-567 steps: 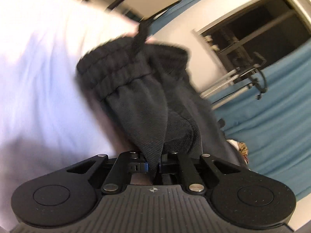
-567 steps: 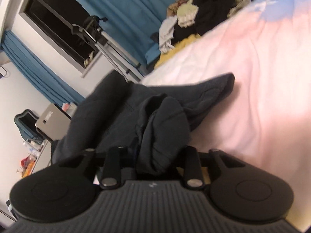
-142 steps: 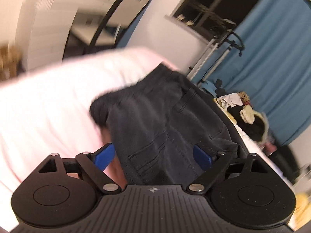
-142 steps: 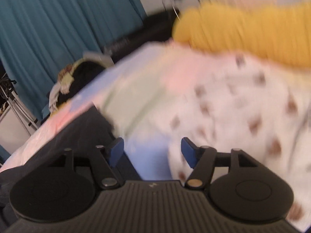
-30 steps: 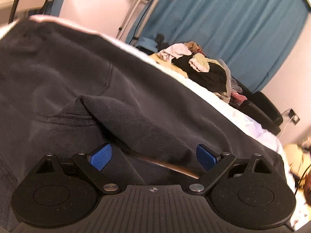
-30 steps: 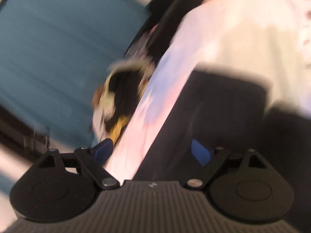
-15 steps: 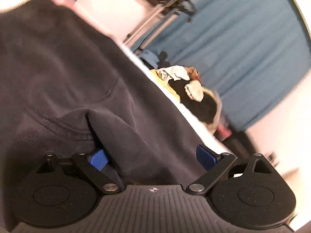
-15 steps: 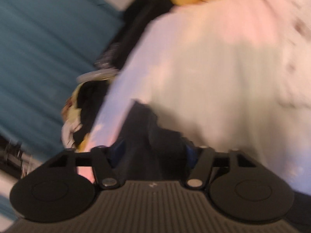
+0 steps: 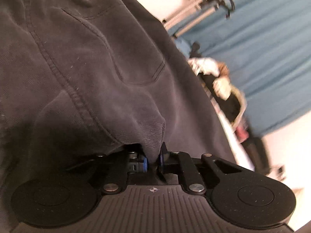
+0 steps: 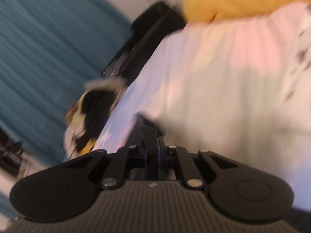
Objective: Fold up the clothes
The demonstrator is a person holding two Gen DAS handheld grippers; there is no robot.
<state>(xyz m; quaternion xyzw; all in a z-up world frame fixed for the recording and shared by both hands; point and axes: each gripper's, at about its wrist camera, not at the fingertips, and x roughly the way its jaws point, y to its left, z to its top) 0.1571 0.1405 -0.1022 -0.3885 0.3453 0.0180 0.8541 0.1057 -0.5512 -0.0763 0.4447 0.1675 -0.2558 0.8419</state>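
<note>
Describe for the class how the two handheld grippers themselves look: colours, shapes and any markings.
Both look alike. The left gripper and the right gripper have a matte black ribbed body flanked by two round black discs, black linkage arms with silver pivot pins, and blue pads on the fingers. A small round mark sits centred on the left one's ribbed body. No cables, hands or sleeves are visible.

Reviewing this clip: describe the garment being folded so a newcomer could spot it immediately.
Start at the pale pastel bed sheet with the teal curtain behind it. Spread across it, filling the left wrist view, lie the dark charcoal trousers with stitched seams and a curved pocket; both the left tongs and right tongs pinch their fabric. Unlike the mixed clothes heap near the curtain, they are one flat dark piece.
</note>
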